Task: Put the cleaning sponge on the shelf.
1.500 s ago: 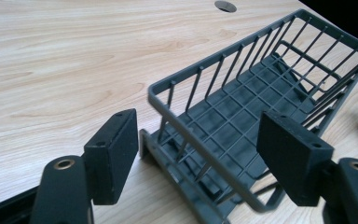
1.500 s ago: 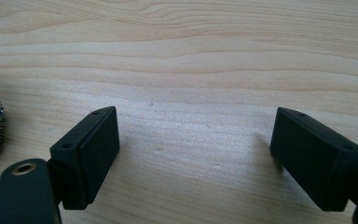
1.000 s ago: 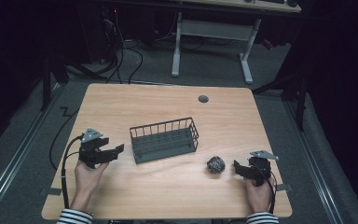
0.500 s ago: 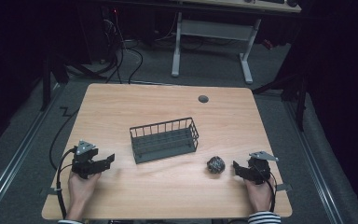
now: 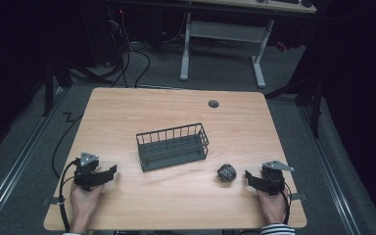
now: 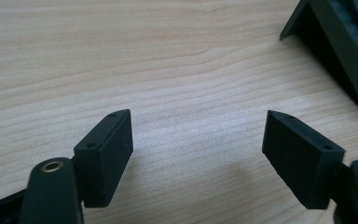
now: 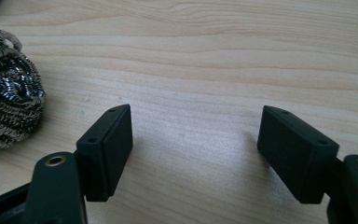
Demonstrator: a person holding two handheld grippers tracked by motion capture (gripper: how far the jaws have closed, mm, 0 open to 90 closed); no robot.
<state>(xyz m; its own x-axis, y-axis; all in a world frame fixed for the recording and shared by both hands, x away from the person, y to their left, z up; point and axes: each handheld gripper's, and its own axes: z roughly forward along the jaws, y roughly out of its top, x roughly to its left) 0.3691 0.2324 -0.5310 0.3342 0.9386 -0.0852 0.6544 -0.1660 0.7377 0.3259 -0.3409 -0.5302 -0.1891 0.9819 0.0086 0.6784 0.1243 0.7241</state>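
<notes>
Right gripper view showed the right gripper (image 7: 193, 154), jaws closing but empty, beside the light, springy steel scourer (image 7: 7, 88), best pinched across its middle.

I work at a light wood-grain table (image 5: 176, 112) with a round cable grommet (image 5: 213, 104) near its far edge. Grey carpet floor (image 5: 24, 161) surrounds it. Beyond stands a white-legged desk (image 5: 223, 34), black cables (image 5: 132, 54) trailing under it. The room's edges are dark; light falls mainly on the tabletop.
</notes>
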